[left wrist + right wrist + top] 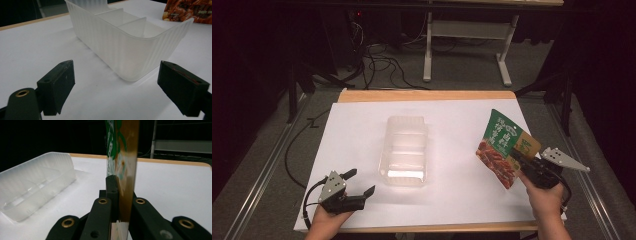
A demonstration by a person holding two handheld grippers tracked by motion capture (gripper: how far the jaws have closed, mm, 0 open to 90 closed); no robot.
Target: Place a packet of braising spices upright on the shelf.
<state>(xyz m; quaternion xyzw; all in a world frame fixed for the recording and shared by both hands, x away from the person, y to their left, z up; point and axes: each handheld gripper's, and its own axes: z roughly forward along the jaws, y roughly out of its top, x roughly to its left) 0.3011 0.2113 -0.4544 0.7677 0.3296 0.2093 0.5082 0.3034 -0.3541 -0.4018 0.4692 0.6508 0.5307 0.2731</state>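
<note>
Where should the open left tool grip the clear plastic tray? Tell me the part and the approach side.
Grip the tray by its near short end wall, coming in from the left tool side. That thin upright rim already faces the open jaws, and one jaw can go inside the end compartment.

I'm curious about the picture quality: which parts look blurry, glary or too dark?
High view: the surroundings sink into darkness, the white table is brightly lit, and glare sits on the tray's near rim. Left gripper view: the near jaws are soft and the tray is sharper. Right gripper view: the packet clamped edge-on is blurred, and the background is black.
</note>
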